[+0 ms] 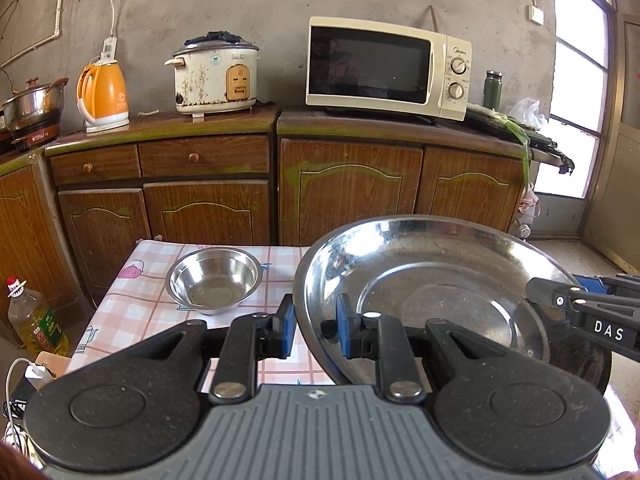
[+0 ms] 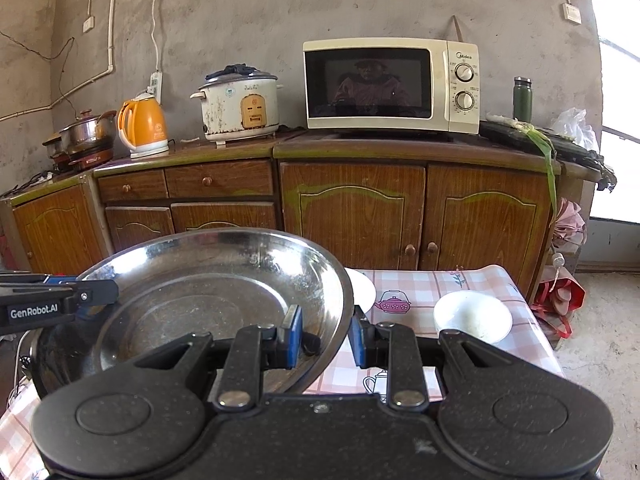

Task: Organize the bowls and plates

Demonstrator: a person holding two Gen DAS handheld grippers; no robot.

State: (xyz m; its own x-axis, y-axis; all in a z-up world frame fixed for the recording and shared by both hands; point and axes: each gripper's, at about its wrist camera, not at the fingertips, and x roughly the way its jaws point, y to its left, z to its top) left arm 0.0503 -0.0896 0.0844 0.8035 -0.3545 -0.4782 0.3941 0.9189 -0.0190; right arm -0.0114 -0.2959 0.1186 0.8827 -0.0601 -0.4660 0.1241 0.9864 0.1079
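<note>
I hold the big steel plate (image 1: 432, 280) by opposite rims, lifted above the worktop (image 1: 136, 300); my left fingers (image 1: 314, 330) and right fingers (image 2: 325, 334) are each clamped nearly closed on its edge; next, I judge, it needs lowering level beside the steel bowl (image 1: 214, 280).

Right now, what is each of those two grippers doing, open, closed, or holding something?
Left gripper: closed on the left rim of the large steel plate.
Right gripper: closed on the same plate's right rim.
</note>
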